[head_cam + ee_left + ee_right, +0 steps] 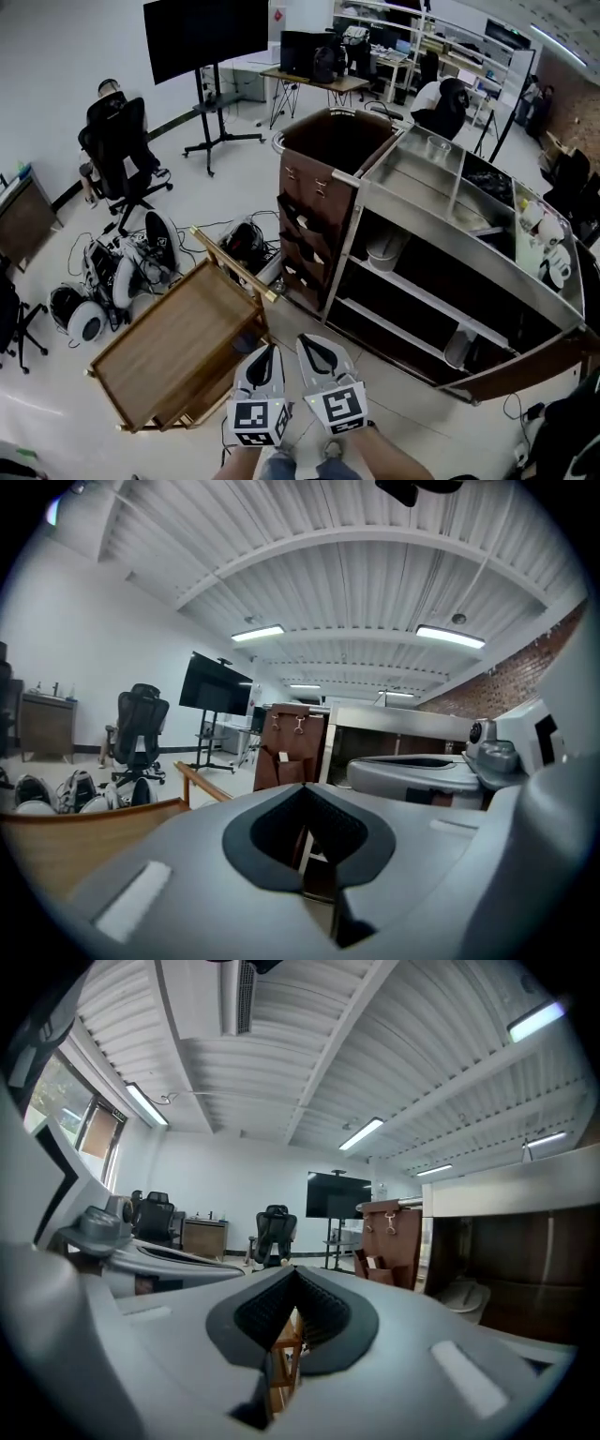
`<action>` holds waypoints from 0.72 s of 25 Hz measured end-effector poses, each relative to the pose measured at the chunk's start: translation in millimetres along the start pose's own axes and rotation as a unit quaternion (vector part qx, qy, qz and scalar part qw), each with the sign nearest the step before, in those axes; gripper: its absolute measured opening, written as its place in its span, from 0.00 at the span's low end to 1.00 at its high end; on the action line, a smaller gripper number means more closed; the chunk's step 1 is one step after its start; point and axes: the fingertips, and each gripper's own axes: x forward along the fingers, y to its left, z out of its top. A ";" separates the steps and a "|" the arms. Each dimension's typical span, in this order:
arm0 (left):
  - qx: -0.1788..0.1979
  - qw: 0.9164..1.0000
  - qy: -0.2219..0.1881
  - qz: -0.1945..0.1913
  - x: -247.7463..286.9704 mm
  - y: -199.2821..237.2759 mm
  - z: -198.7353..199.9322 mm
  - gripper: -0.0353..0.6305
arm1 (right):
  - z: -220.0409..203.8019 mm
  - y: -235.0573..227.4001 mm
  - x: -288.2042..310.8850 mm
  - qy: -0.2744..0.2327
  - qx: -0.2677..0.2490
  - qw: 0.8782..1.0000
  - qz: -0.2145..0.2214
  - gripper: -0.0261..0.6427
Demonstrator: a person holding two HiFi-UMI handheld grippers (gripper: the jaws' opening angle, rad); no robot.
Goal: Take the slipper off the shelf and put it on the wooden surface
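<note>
Evidently pre-reach: left gripper [269, 351], right gripper [315, 345] both closed, empty, just before shelf cart [349, 246]; next, open jaws, locate slipper on cart.

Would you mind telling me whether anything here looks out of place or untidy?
Only the floor beside the wooden surface: a heap of black-and-white gear lies there with loose cables trailing around it. Nothing looks spilled or toppled on the shelf cart.
</note>
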 end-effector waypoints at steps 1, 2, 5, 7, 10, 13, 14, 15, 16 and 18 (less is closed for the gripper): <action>0.002 1.000 -0.001 -0.013 1.5 -8.8 2.6 0.06 | 3.6 -5.5 -7.1 -0.001 0.004 1.000 -0.011 0.04; 0.004 1.000 0.000 -0.024 2.2 -16.9 4.8 0.06 | 7.8 -10.0 -14.2 -0.003 0.008 1.000 -0.021 0.04; 0.004 0.999 -0.001 -0.054 4.2 -39.3 13.7 0.06 | 21.7 -21.6 -33.3 -0.010 0.010 0.999 -0.046 0.04; 0.001 0.998 -0.002 -0.070 3.4 -53.0 20.1 0.06 | 28.5 -26.2 -44.6 -0.013 0.012 0.998 -0.057 0.04; -0.003 0.997 -0.006 -0.082 -2.3 -70.8 27.4 0.06 | 32.4 -28.7 -59.2 -0.012 0.018 0.998 -0.064 0.04; 0.003 0.996 -0.011 -0.091 -7.9 -83.5 33.1 0.06 | 34.4 -29.3 -70.8 -0.012 0.024 0.997 -0.069 0.04; 0.006 0.995 -0.013 -0.095 -9.2 -86.7 34.7 0.06 | 35.3 -30.0 -73.9 -0.013 0.024 0.997 -0.071 0.04; 0.010 0.995 -0.014 -0.098 -10.5 -89.7 35.8 0.06 | 35.8 -31.1 -76.8 -0.015 0.025 0.997 -0.074 0.04; 0.013 0.995 -0.014 -0.100 -11.9 -92.4 36.3 0.06 | 36.0 -32.4 -79.3 -0.016 0.025 0.997 -0.076 0.04; 0.020 0.994 -0.015 -0.103 -14.2 -96.4 37.1 0.06 | 36.1 -34.6 -82.8 -0.019 0.026 0.996 -0.078 0.04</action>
